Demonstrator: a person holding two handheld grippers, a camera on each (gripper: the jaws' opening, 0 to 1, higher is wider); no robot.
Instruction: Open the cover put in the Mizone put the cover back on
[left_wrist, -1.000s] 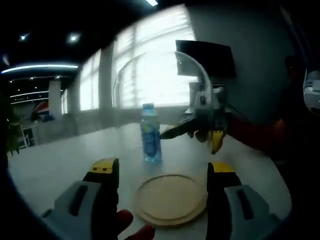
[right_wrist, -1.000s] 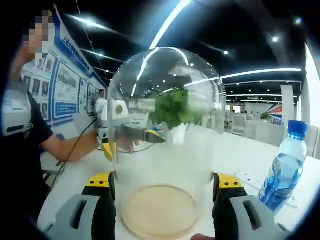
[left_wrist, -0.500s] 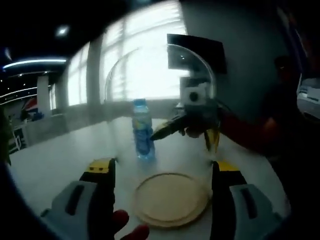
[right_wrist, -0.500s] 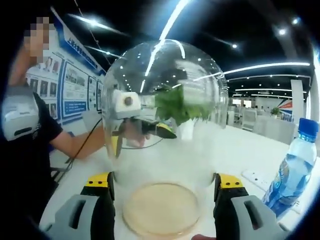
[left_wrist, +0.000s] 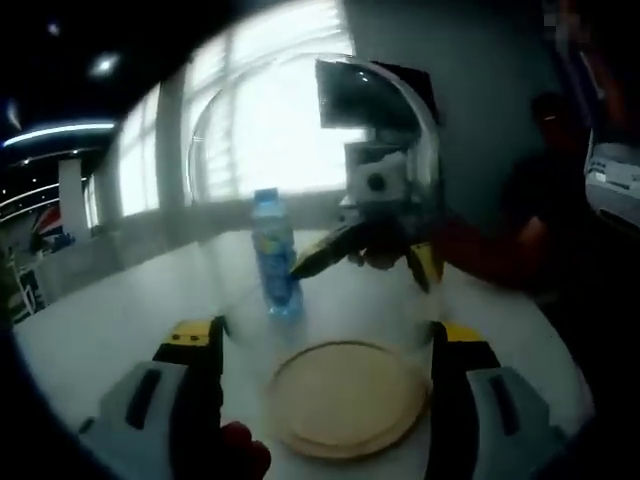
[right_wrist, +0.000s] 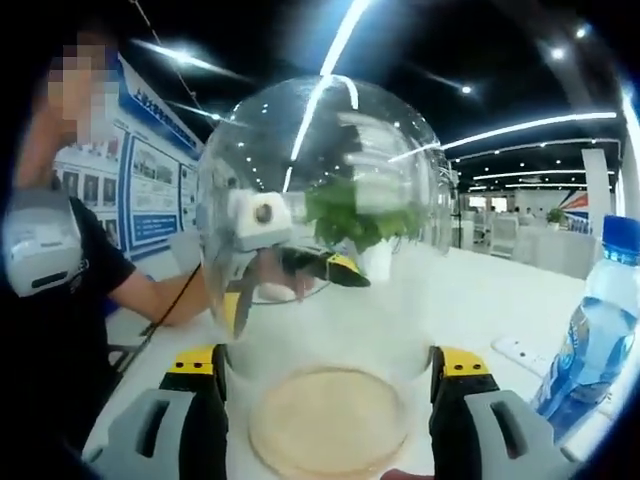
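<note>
Risen a little higher off its wooden base is the glass cover; both tongs clamp its sides; Mizone bottle stands on the desk.

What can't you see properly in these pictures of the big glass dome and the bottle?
- Bottle in the right gripper view: its bottom and right side are cut off by the picture's edge.
- Bottle's label in the left gripper view: blurred, seen through the curved glass dome, too small to read.
- Whether the dome touches the wooden base: its lower rim is faint in both views.
- Left hand-held gripper and right hand-held gripper: each sits around the dome; contact can't be judged.
</note>
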